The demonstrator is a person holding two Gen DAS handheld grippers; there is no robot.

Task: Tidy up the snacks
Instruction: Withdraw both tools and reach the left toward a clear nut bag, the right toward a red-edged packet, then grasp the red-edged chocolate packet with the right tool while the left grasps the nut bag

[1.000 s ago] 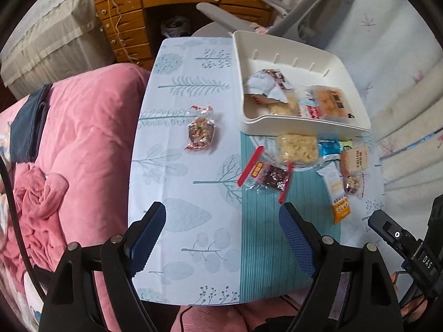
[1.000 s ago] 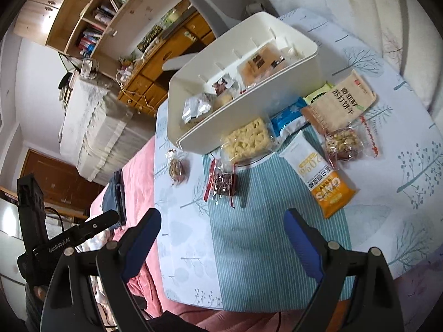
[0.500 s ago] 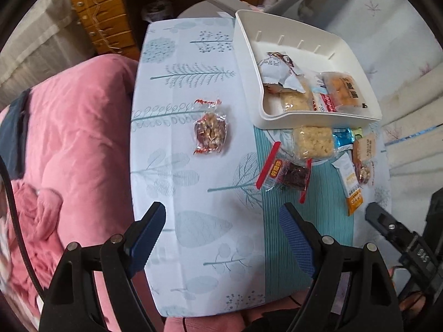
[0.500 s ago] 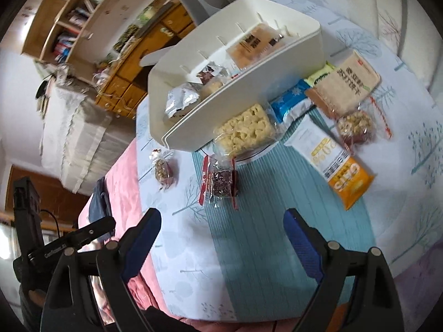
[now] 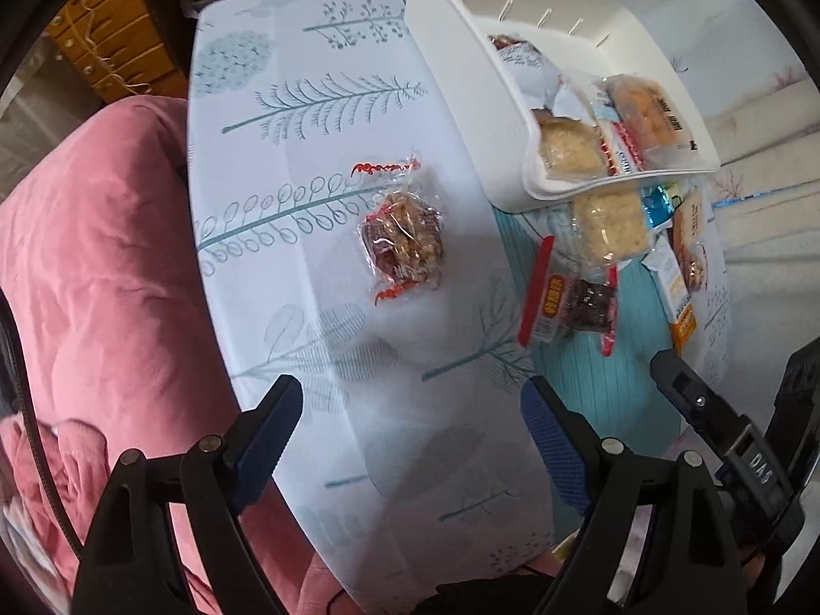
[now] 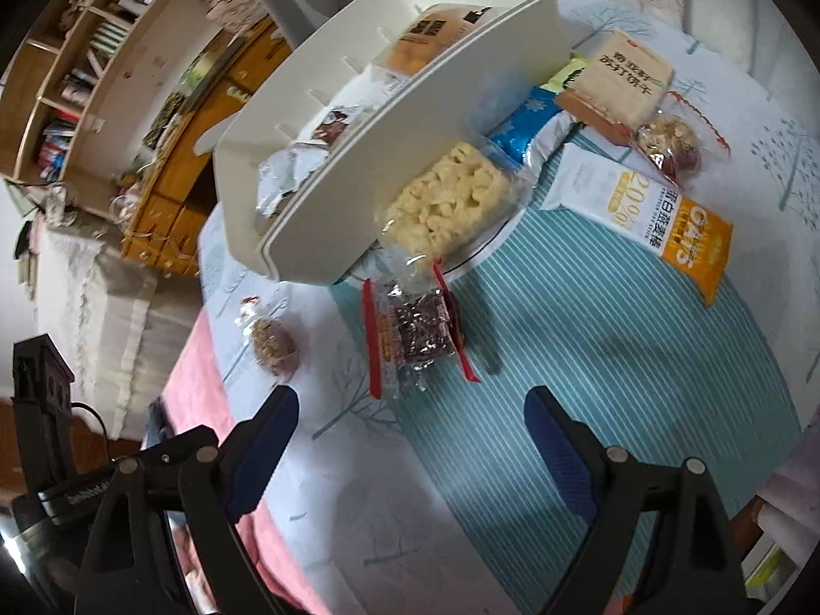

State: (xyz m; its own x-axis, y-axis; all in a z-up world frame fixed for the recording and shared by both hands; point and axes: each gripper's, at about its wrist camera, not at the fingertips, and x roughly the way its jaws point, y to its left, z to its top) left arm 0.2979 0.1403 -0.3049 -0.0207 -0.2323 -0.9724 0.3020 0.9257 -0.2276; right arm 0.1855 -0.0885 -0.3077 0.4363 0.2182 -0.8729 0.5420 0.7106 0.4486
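Nearest in the left wrist view, the left gripper [image 5: 410, 420] hangs over the table [image 5: 287, 266] with its blue-padded fingers [image 5: 269, 423] spread apart and nothing between them; they have just been opening a little wider. Just beyond them a clear-wrapped nut snack [image 5: 405, 243] lies alone on the leaf-printed cloth, well apart from the rest.

The right gripper [image 6: 410, 433] also has its fingers [image 6: 556, 443] wide apart and empty, above the teal striped mat [image 6: 589, 359]. Just ahead lies a dark fruit-bar packet with red edges [image 6: 415, 335], and behind it a pale puffed-rice bar [image 6: 451, 205] touching the wall of the white bin [image 6: 389, 154]. To the right sit an orange-and-white oat bar [image 6: 651, 220], a blue wrapper [image 6: 530, 125], a tan cracker packet [image 6: 620, 82] and another nut snack [image 6: 669, 146]. Several wrapped snacks already lie inside the bin. Past the table stands a wooden desk [image 6: 169, 215].
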